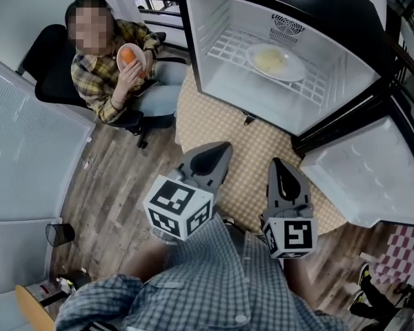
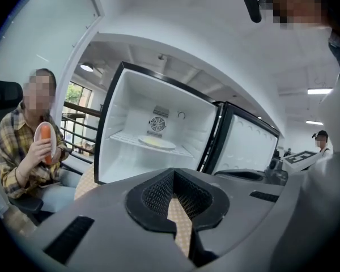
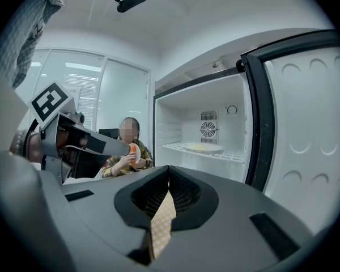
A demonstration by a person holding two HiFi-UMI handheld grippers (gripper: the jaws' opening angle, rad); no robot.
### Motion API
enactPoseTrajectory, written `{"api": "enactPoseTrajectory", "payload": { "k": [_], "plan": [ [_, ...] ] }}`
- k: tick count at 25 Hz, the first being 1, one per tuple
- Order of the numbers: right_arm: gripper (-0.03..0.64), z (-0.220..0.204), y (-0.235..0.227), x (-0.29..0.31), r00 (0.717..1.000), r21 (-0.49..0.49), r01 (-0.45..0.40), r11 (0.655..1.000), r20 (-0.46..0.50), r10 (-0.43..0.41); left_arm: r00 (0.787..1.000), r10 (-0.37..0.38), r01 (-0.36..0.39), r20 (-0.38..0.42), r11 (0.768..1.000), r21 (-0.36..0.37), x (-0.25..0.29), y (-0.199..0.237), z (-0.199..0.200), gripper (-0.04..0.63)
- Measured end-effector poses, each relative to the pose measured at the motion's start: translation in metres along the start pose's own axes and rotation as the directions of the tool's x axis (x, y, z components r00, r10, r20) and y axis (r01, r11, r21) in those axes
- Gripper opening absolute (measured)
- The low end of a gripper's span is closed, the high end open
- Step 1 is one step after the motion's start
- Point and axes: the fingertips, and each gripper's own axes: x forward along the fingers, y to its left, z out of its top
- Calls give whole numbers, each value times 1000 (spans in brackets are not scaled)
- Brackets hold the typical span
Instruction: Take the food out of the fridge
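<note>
A white plate of pale yellow food [image 1: 276, 62] lies on the wire shelf of the open fridge [image 1: 214, 81]. It also shows as the plate [image 2: 156, 143] in the left gripper view and the plate [image 3: 203, 147] in the right gripper view. My left gripper [image 1: 219, 149] is shut and empty, held well short of the fridge opening. My right gripper [image 1: 279, 164] is beside it, jaws together with nothing between them. Both point toward the fridge. From the left gripper [image 2: 173, 172] and the right gripper [image 3: 169, 168], the shelf is straight ahead.
The fridge door [image 1: 372, 178] stands swung open at the right. A seated person [image 1: 103, 74] at the left holds a small plate with orange food [image 1: 130, 57]. A beige checked mat [image 1: 255, 157] lies before the fridge. A black bin [image 1: 58, 234] stands on the wood floor.
</note>
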Motion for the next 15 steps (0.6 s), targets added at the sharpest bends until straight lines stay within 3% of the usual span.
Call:
{"api": "enactPoseTrajectory", "payload": {
  "k": [15],
  "plan": [
    [11,5,-11,70,978,115,208,971,-53,-203,982,-182,183,-59,983,5,51,66,29,6]
  ]
}}
